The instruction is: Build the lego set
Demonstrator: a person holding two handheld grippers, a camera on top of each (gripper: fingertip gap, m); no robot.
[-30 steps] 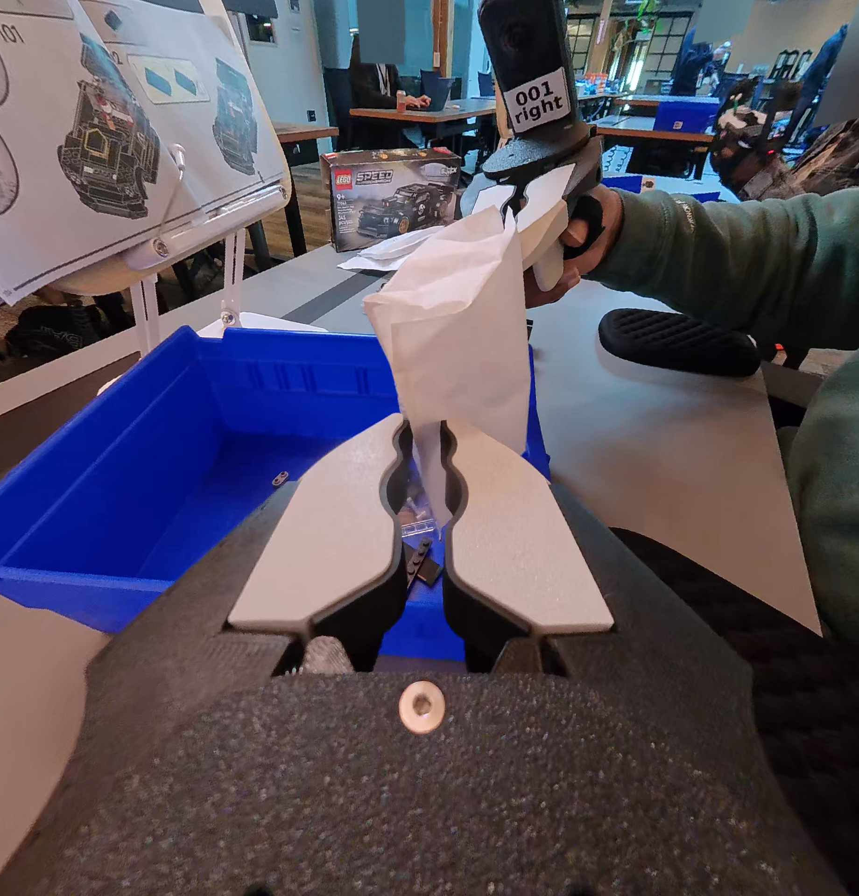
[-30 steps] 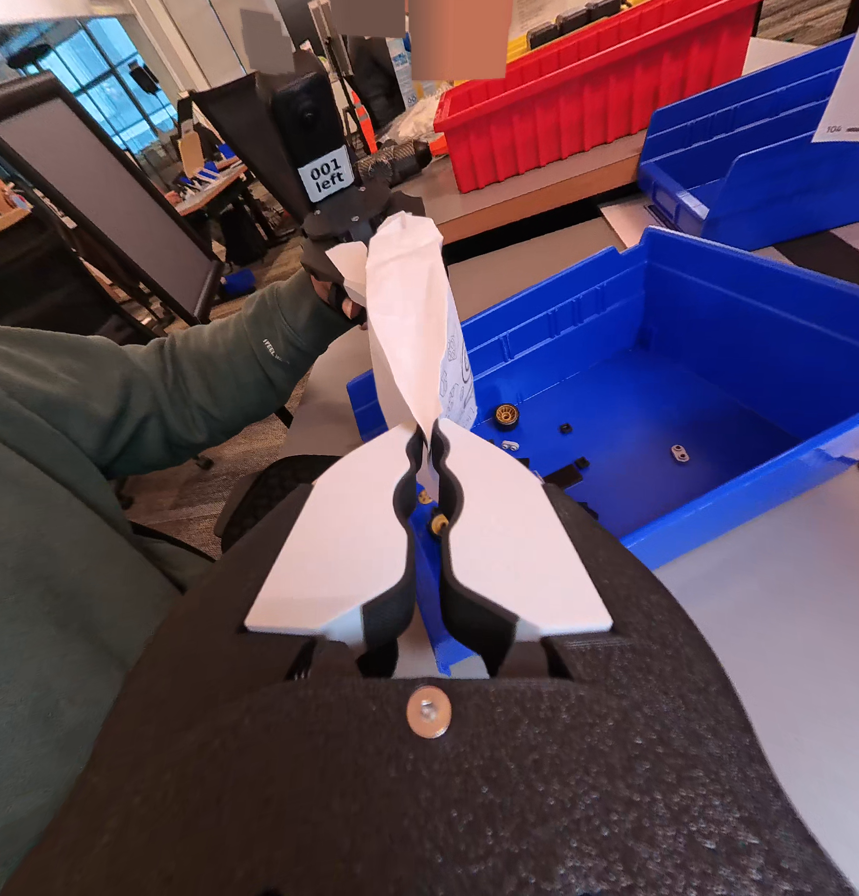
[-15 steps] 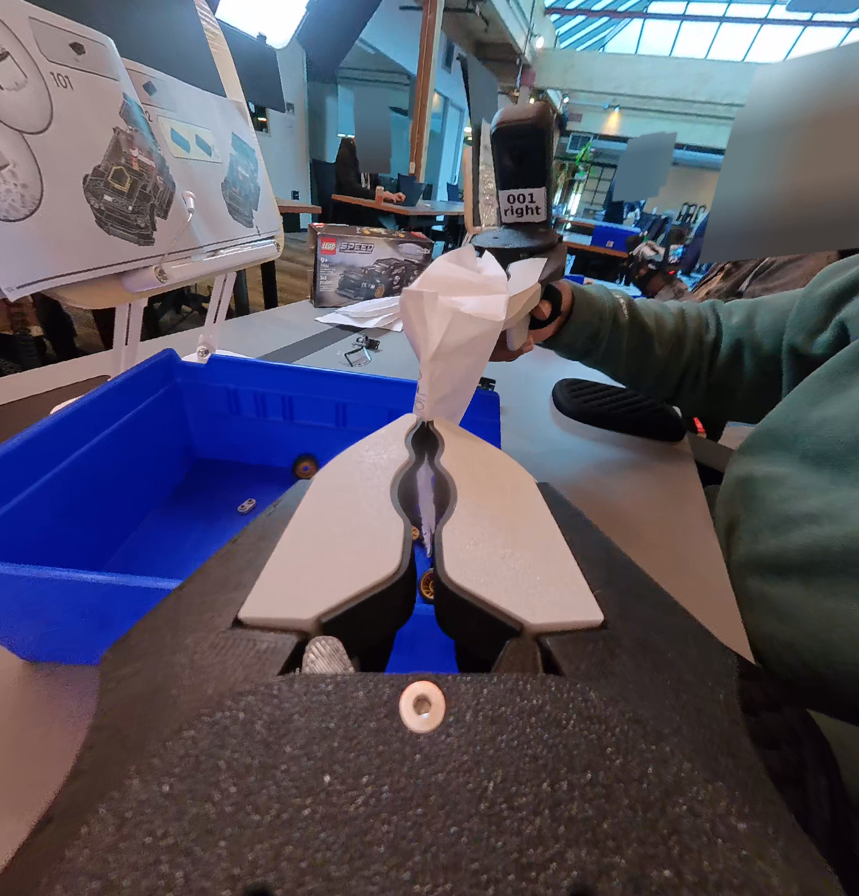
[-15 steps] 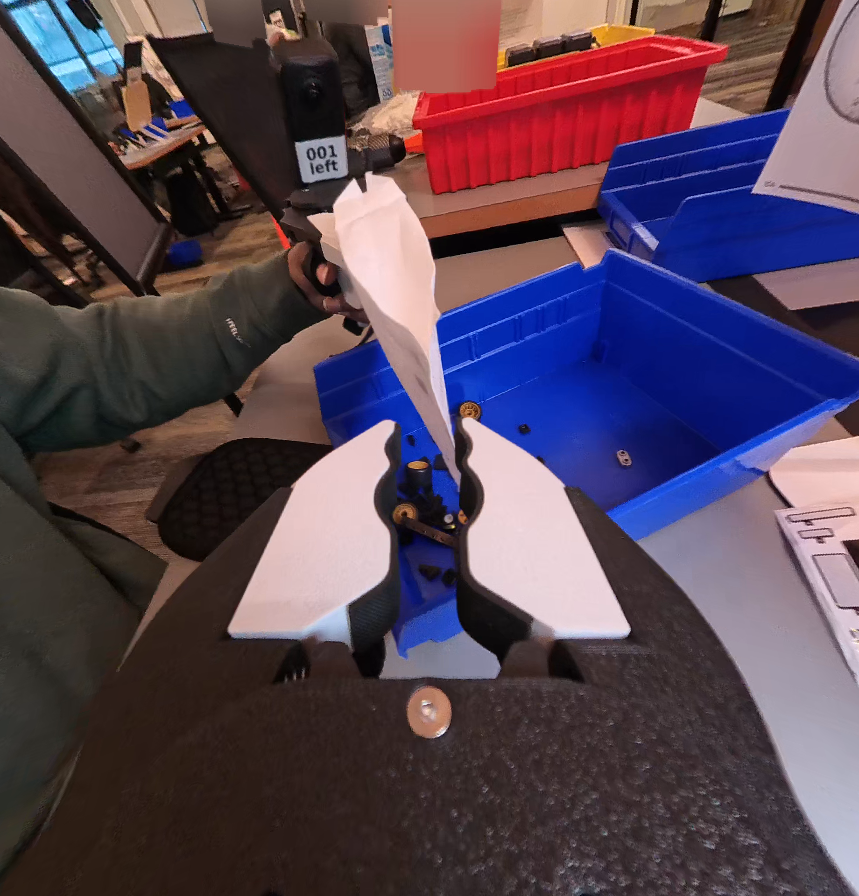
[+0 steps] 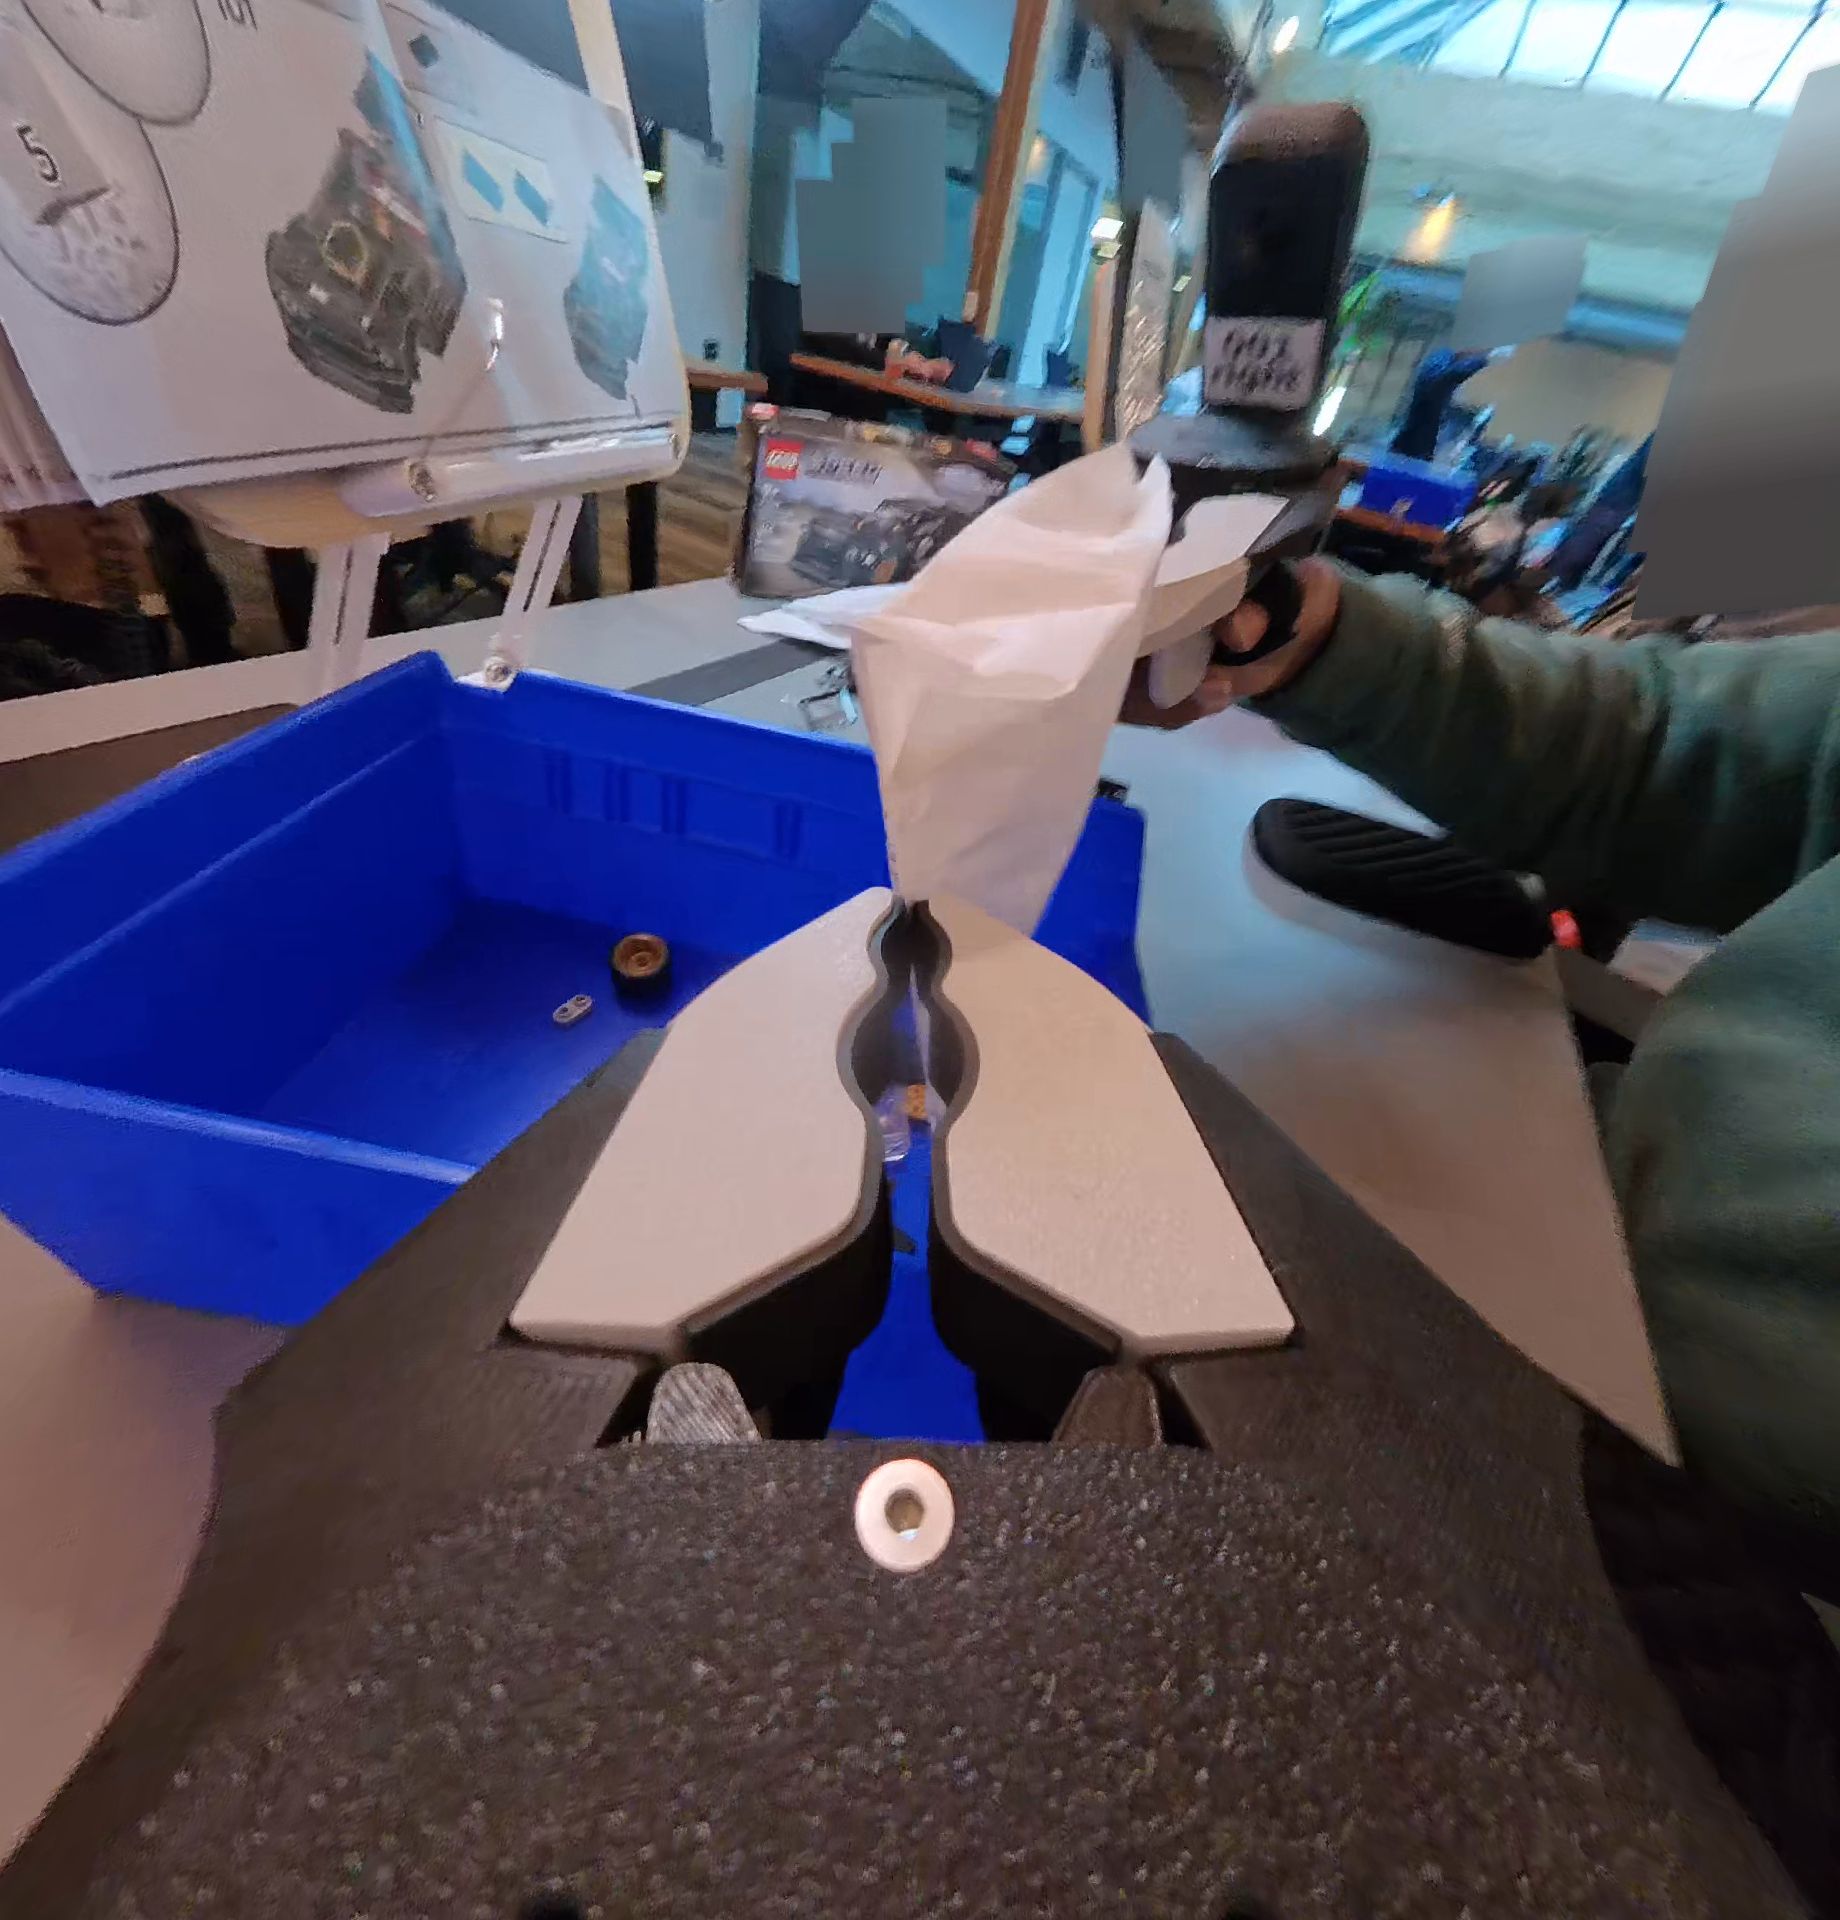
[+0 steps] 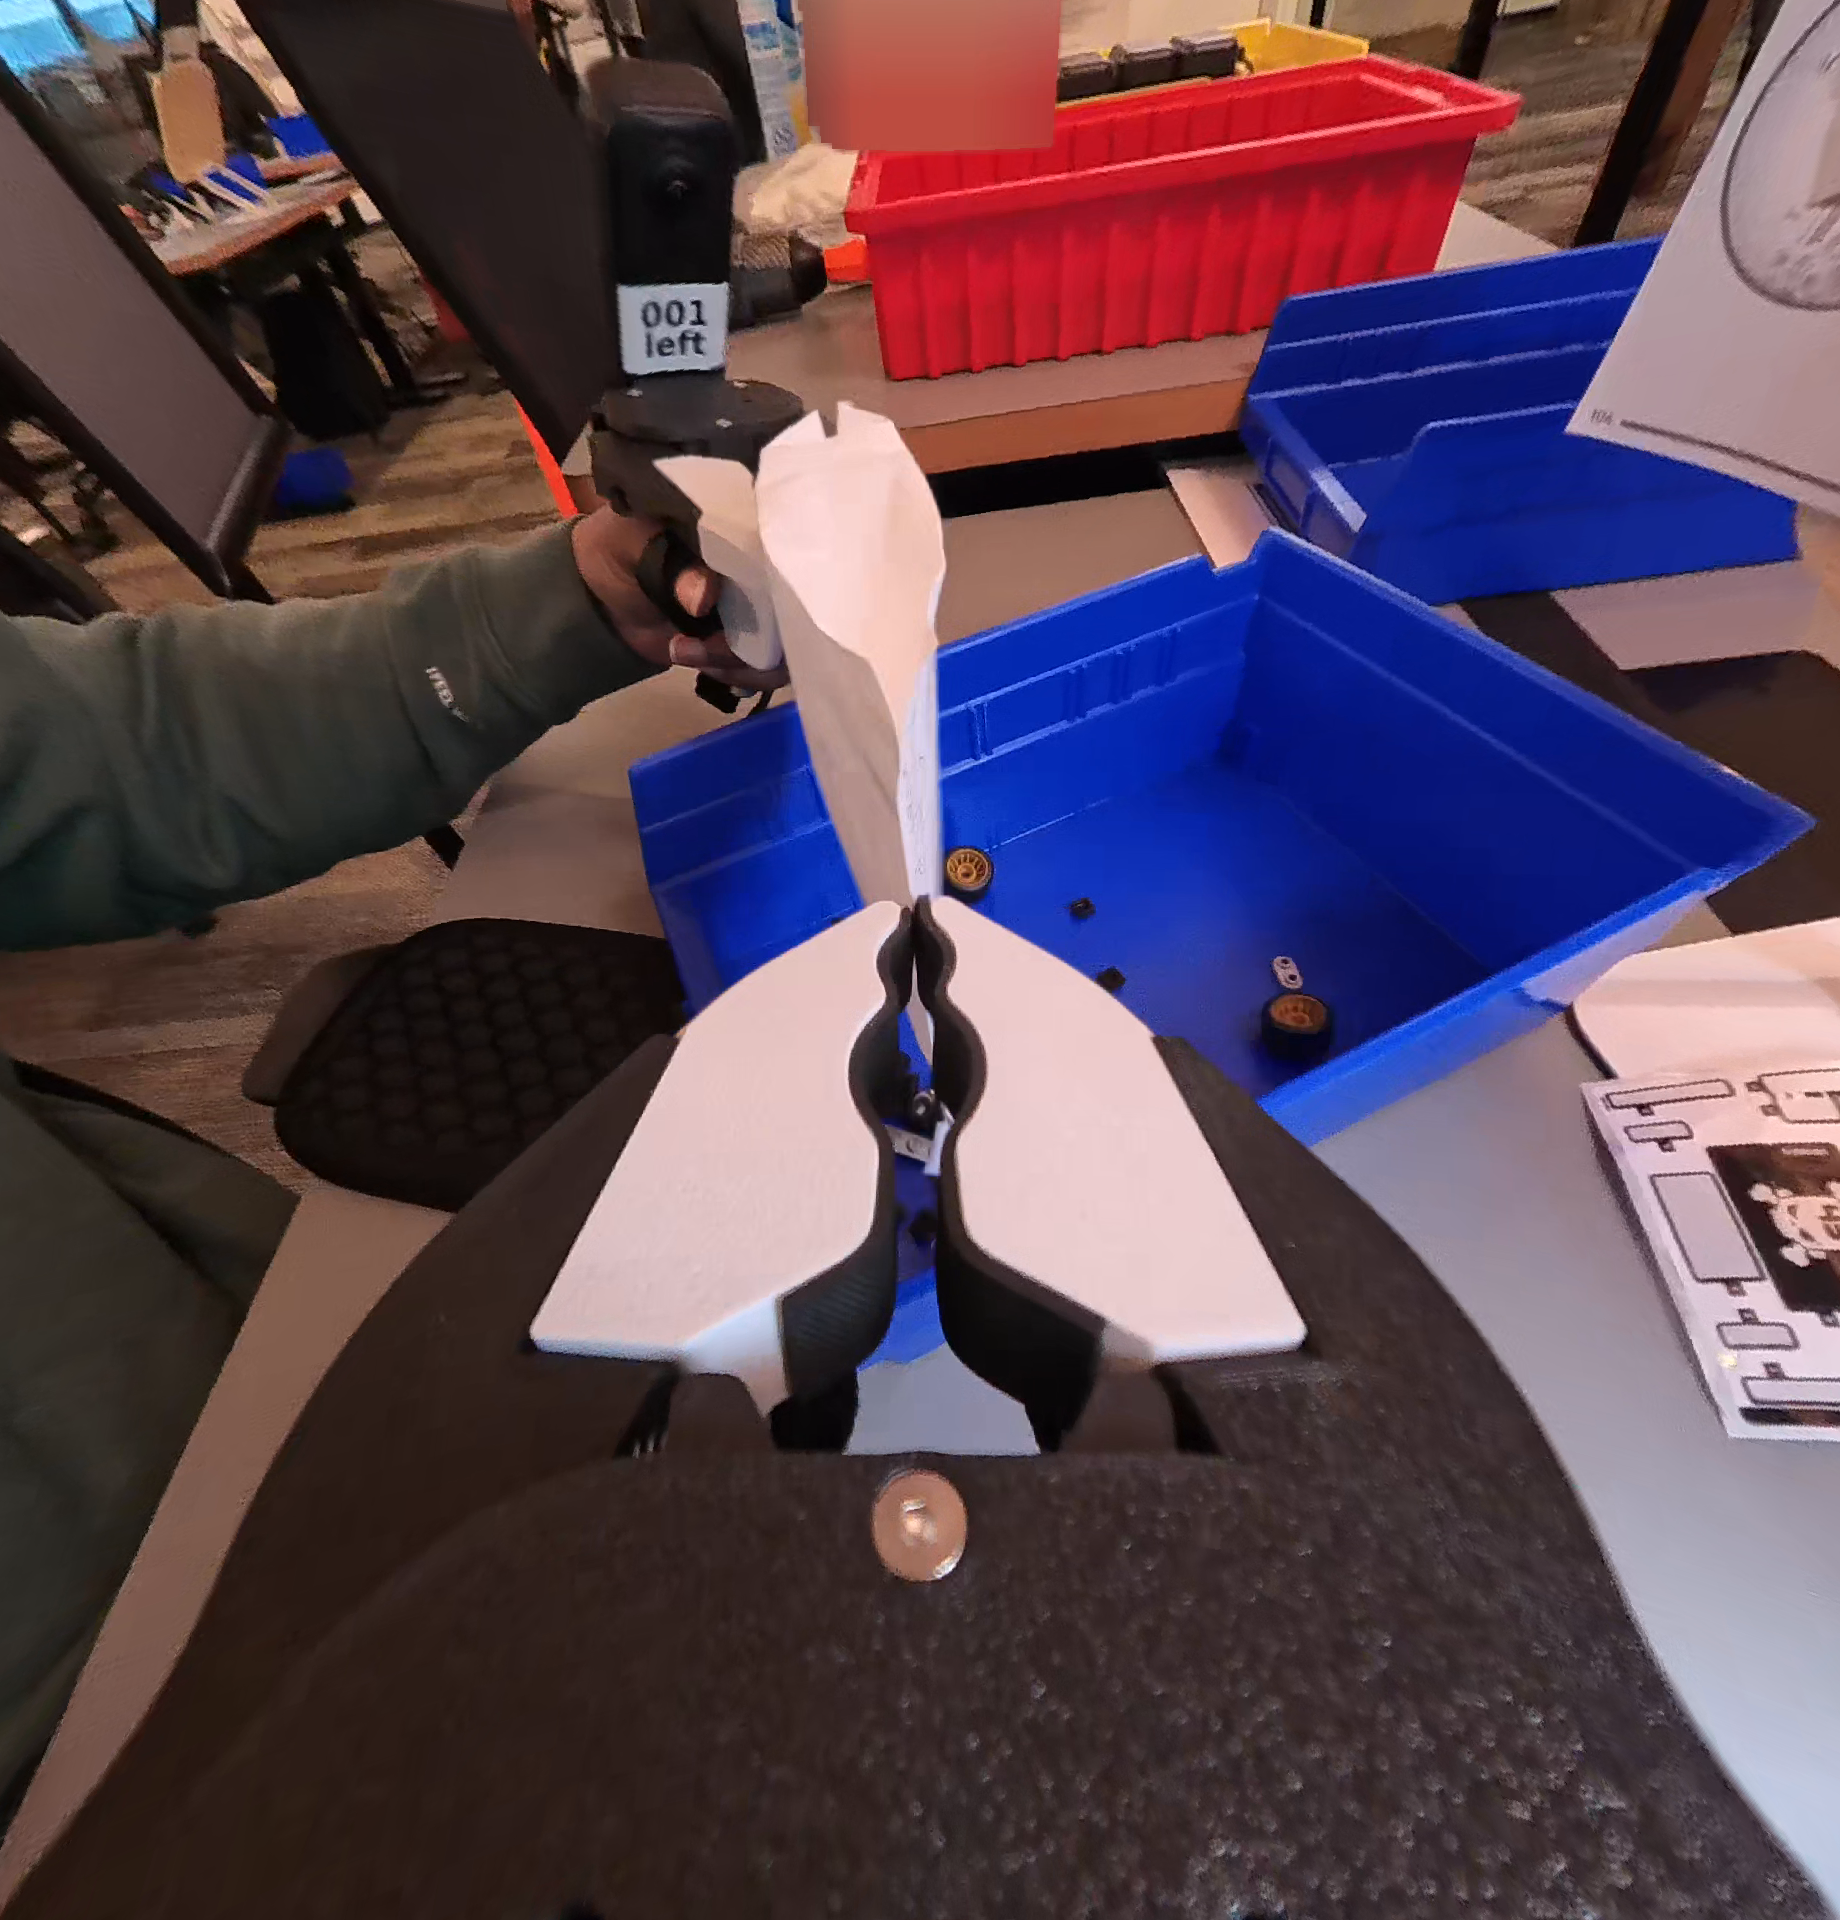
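White paper bag [image 5: 999, 686], crumpled, was held stretched between two grippers above the near corner of a blue bin [image 5: 272, 1174] standing on the grey table [image 5: 1363, 1091]. Left gripper [image 5: 911, 920]: fingers together, clamped on one end of the bag. Right gripper [image 6: 914, 920]: fingers likewise pressed together on the opposite end. Seen from the right wrist view, the bag [image 6: 859, 665] rose as a twisted column from the right gripper's tips up to the left gripper [image 6: 734, 499] across the bin [image 6: 1674, 852]. Bin contents: one black wheel with gold hub [image 6: 1295, 1023] near the front wall, a second wheel [image 6: 966, 868] beside the bag, a small grey link piece [image 6: 1287, 974], and several tiny dark pieces; more parts showed through the gap between the fingers, possibly spilled from the bag, though too blurred to tell. Sticker sheet [image 6: 1768, 1236] lay at the table's right edge, just beside the bin. Instruction pages [image 5: 303, 239] stood on a holder behind the bin; a set box [image 5: 864, 509] sat at the far edge of the table.
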